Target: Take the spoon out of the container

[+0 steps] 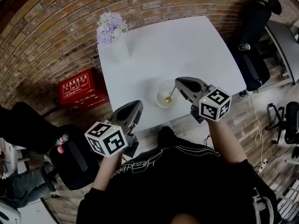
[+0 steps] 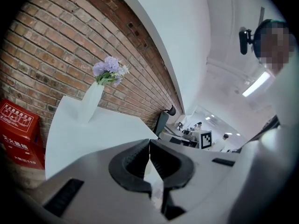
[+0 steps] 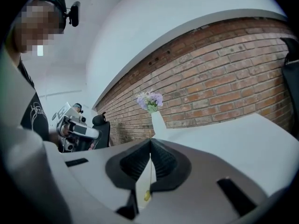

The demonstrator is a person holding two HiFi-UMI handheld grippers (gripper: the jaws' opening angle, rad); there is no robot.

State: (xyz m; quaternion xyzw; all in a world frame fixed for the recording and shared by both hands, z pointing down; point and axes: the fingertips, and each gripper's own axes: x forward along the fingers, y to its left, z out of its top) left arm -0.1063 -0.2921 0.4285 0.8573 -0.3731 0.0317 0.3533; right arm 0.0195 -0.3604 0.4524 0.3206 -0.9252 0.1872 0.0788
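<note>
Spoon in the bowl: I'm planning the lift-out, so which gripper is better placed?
Right. The right gripper is shut on the spoon above the bowl; the left gripper is shut, empty, away from the bowl.

A white desk [image 1: 187,45] stands against a red brick wall [image 1: 46,36], with a vase of lilac flowers [image 1: 111,27] at its far corner. A red box [image 1: 80,88] sits beside it, and black office chairs [image 1: 254,41] stand nearby.

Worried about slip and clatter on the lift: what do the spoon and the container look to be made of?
The spoon is probably metal. It is gold-coloured with a slight shine, and its thin, straight handle is pinched in the right claw. The container is a pale, smooth bowl, perhaps plastic or ceramic, but it is too small here to tell which.
</note>
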